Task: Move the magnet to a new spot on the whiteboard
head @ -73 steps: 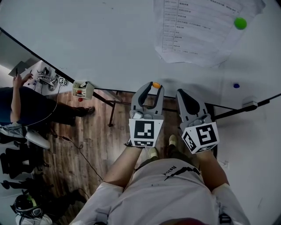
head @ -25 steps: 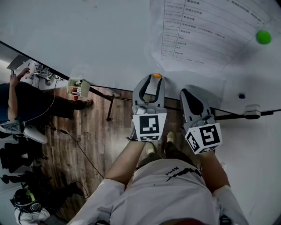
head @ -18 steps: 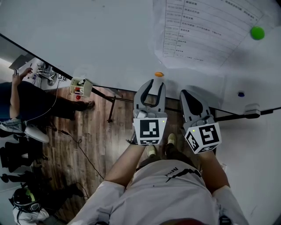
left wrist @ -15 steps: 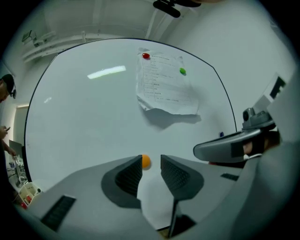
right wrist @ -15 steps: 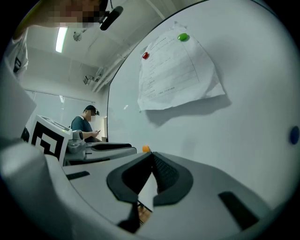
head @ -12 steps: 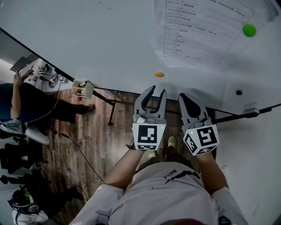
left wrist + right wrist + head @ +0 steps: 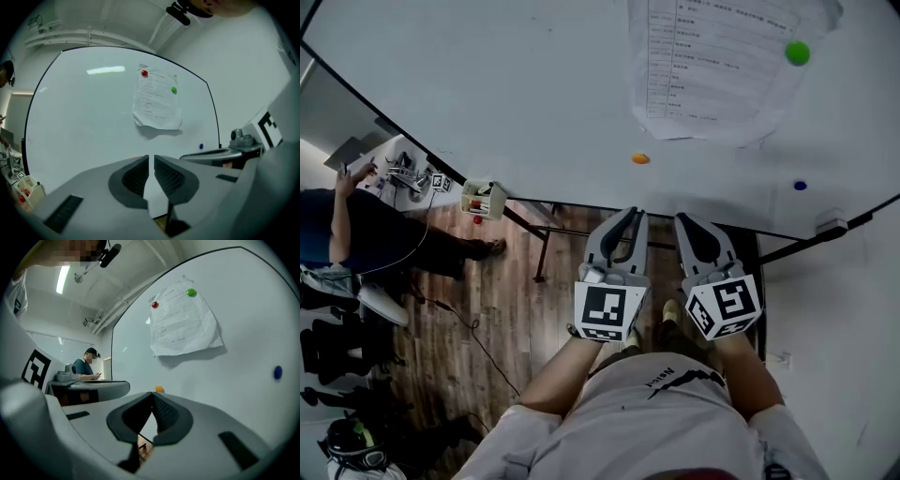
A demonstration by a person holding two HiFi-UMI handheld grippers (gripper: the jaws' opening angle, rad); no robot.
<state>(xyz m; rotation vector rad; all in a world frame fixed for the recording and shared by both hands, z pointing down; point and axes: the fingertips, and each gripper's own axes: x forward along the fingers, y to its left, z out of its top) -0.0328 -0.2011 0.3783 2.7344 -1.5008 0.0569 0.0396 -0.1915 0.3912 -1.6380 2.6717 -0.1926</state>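
— Now, item one: where does the magnet stand, and what have you got in the tools?

— Item: orange magnet (image 7: 640,158), stuck on the whiteboard (image 7: 487,103). It sits low down, close to the bottom edge, below and left of the paper sheet (image 7: 712,66), and neither tool touches it.
Item: your left gripper (image 7: 627,214), on the near side of the magnet and apart from it. Its jaws have just been closing and are almost together, with a slit left and nothing between them.
Item: your right gripper (image 7: 687,219), just right of the left one, jaws pressed together at the tips, empty.

— And the hazards?

— Entry one, a nudge. Your left gripper points at the board just short of the magnet. If you push forward carelessly, the tips could shove it along or knock it off.
Entry two, a drop. The magnet is close to the bottom edge, so if it slides or gets knocked it likely falls to the wooden floor (image 7: 487,309).
Entry three, a bad grip. If you go to take the magnet, jaws this narrow would butt against it instead of straddling it. Spread them first.
Entry four, the neighbours. The green magnet (image 7: 798,52) pins the sheet at far right, and the blue magnet (image 7: 800,186) sits lower at right. A wide swing of your right gripper could catch either one, and hitting the green one could loosen the sheet.
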